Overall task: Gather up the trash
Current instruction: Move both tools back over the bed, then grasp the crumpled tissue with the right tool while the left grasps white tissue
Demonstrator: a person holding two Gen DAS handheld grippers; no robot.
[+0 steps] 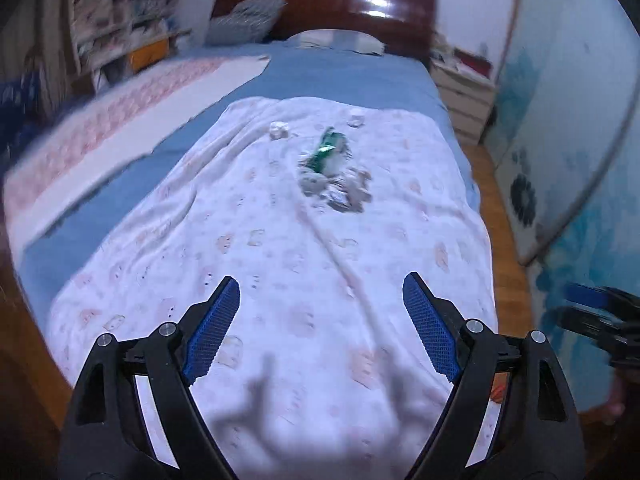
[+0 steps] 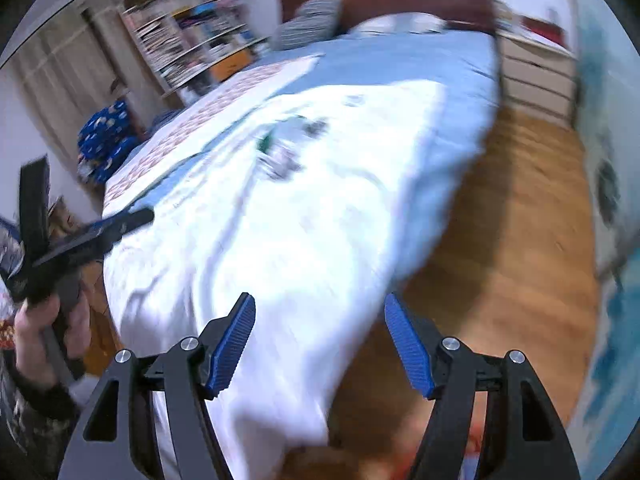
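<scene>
Both grippers wide apart, nothing between the pads. Left gripper (image 1: 320,320) hangs over the foot end of the bed, pointing down along the white patterned blanket (image 1: 280,280). Trash sits well ahead of it, toward the headboard (image 1: 324,4) and slightly right of centre: a crumpled pile with a green wrapper (image 1: 326,148) on top of silvery scraps (image 1: 340,192), plus two small white wads, one (image 1: 279,130) to the pile's left and one (image 1: 355,121) beyond it. The pile's long axis runs roughly away from the gripper. Right gripper (image 2: 320,348) is off the bed's right edge, partly over wood floor (image 2: 520,220); its view is blurred, trash only a smear (image 2: 280,156). Judgement: left gripper is better lined up. Path over the blanket is clear; folds could snag. Nightstand (image 1: 464,92) and shelves (image 1: 120,20) stand well aside.
</scene>
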